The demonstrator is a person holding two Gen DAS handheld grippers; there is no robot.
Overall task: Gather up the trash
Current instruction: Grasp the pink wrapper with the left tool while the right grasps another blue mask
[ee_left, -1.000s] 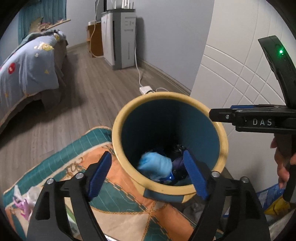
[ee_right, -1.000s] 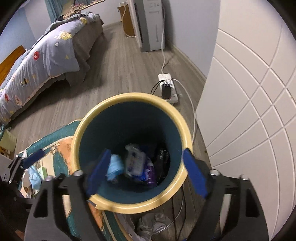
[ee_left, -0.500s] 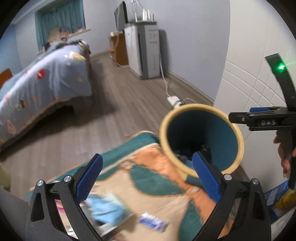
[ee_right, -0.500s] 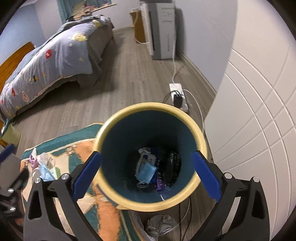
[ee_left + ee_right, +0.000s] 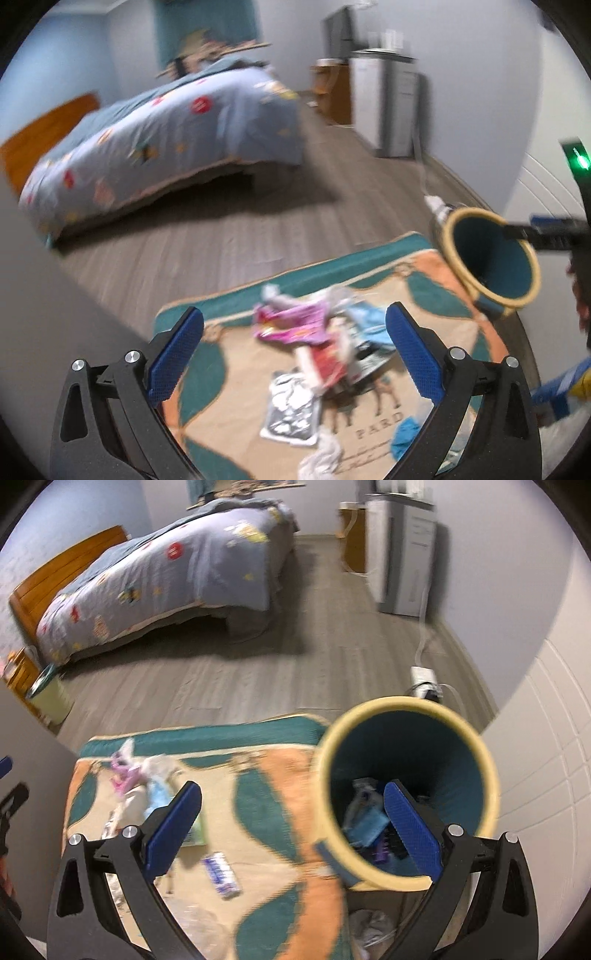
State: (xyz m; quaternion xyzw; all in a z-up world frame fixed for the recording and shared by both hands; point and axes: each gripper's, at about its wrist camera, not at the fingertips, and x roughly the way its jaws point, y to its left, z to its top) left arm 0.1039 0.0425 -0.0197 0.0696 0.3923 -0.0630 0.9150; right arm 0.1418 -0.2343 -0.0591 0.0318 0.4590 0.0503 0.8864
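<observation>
Trash [image 5: 314,347] lies heaped mid-rug [image 5: 221,406], wrappers blurred, long axes unclear. Bin [image 5: 406,794] stands at the rug's right edge by the wall, mouth up, some trash inside. Bare floor [image 5: 203,236] beyond. Left gripper [image 5: 293,352] and right gripper [image 5: 291,829] angle down, jaws wide, empty.

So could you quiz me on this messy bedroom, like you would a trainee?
1. True or false: the bin already has trash in it.
2. What lies nearest below the left tool? A) pink wrapper B) a shoe C) a book
3. Fill in: the loose trash lies on a patterned ____.

Key: 1 true; 2 A; 3 rug.
</observation>
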